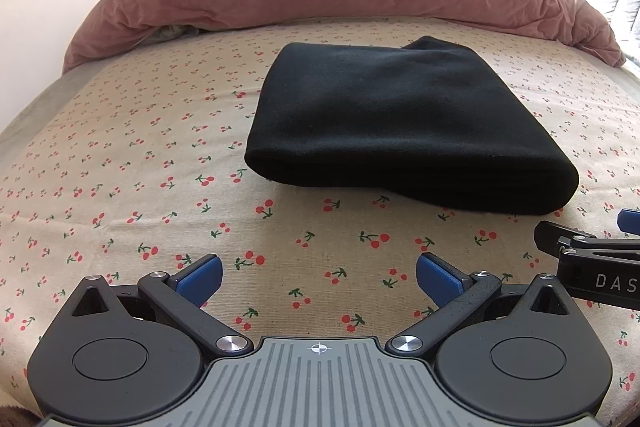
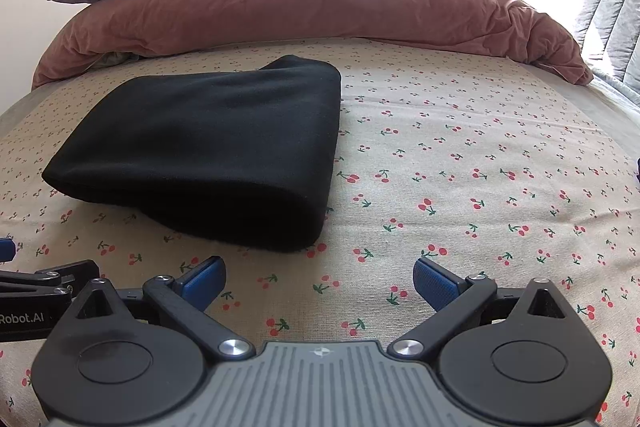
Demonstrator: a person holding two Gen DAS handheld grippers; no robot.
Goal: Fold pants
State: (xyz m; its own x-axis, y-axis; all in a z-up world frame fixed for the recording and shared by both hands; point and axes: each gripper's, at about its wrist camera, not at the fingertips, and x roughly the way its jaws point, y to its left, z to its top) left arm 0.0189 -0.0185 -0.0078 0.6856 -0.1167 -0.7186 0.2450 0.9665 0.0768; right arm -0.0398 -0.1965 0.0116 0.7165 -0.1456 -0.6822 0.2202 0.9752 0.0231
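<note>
"DAS" readable on the right tongs (image 1: 592, 251) at the right edge of the left view; "Robot.AI" on the left tongs (image 2: 24, 287) at the left edge of the right view. Both pairs spread apart, gripping nothing, hovering over the near part of the bed (image 1: 120, 155). Black pants (image 1: 404, 127) folded into a thick rectangle mid-bed, rounded fold facing near. Bare cherry-print sheet (image 2: 480, 147) all round; pink duvet (image 2: 320, 11) bunched far.
</note>
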